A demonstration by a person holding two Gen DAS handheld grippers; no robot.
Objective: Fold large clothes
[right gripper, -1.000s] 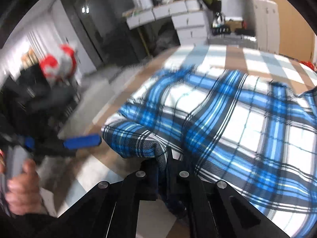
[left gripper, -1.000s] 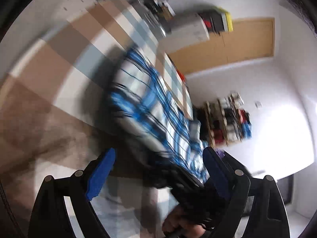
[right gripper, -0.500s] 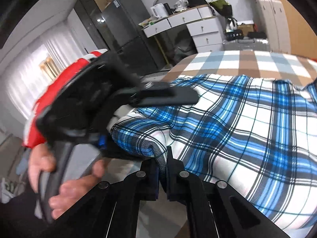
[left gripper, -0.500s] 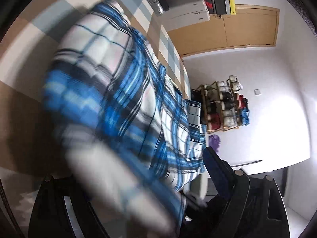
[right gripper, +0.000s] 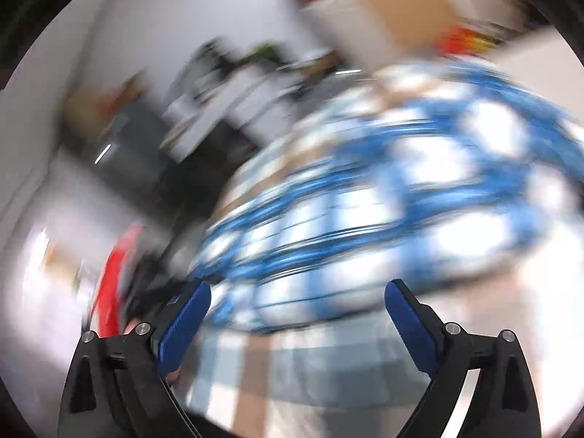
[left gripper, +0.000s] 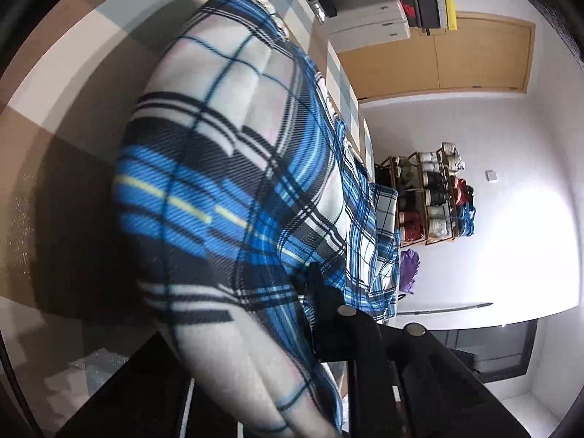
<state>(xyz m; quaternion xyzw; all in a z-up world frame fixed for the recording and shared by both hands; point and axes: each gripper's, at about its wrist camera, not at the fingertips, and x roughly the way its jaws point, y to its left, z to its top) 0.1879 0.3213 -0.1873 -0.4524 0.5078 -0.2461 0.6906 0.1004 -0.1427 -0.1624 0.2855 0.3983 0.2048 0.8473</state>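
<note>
Blue-and-white plaid garment (left gripper: pixel 233 168), soft twill weave, heaped on checked bed cover (left gripper: pixel 73 84): left gripper (left gripper: pixel 310 292), previously agape, closing onto its fold; right gripper (right gripper: pixel 297 310), previously pinching it, opening, empty.

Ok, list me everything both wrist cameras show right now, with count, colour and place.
plaid garment: one, blue, white and black, heaped on the bed; a fold is between the left gripper's fingers
bed cover: one, brown, white and grey checks, under the garment
shoe rack: one, wooden, full of shoes, against the far white wall
wooden doors: tan, behind the bed
white drawer unit: one, by the doors, boxes on top
purple item: one, below the shoe rack
left gripper: black, closing on the garment
right gripper: black with blue pads, jaws opening, nothing between them; view blurred
</note>
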